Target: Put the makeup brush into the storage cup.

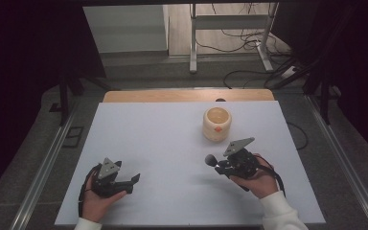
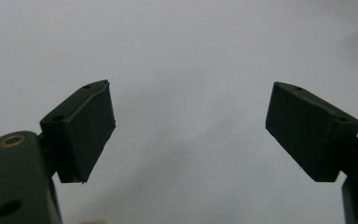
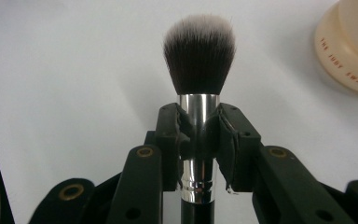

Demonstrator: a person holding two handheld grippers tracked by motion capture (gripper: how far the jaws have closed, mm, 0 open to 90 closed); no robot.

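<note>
The right gripper [image 3: 199,140] has its jaws closed on the silver collar of a makeup brush [image 3: 199,56], whose dark, pale-tipped bristles stick out past them above the white bench [image 1: 163,139]. A cream jar [image 1: 217,123] stands on the bench just beyond it. The left gripper [image 2: 191,126] rests low near the bench's front edge, jaws spread wide with nothing between them.

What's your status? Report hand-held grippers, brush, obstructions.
Right hand-held gripper shut on brush, bristles off the table. Left hand-held gripper open, holding nothing. Cream jar stands apart, beyond the brush.
</note>
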